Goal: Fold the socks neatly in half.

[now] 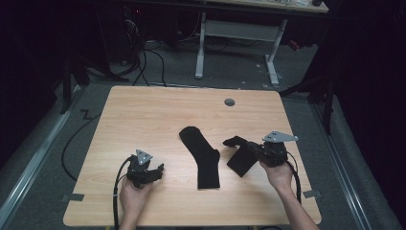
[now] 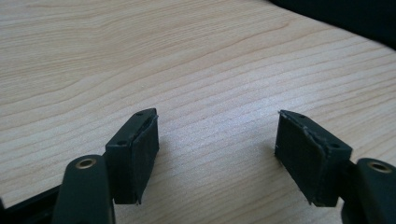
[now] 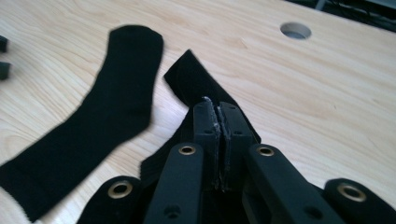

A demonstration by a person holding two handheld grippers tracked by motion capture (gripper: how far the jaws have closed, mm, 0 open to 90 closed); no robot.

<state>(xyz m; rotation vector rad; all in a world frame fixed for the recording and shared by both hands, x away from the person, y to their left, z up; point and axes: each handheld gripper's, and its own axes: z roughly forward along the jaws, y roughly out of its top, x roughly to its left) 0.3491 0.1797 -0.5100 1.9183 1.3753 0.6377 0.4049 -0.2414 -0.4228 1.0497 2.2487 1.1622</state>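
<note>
Right gripper (image 1: 249,146) pinched tight on the limp sock (image 1: 241,158) at centre right — light, floppy; left gripper (image 1: 154,170) gapes empty.

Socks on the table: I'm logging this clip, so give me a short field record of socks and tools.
flat sock: black, lying flat mid-table
held sock: black, pinched in the right tool, drooping to the table
right tool: shut on the held sock
left tool: open, nothing between its pads, low over the table
table: light wood, round hole near far edge
</note>
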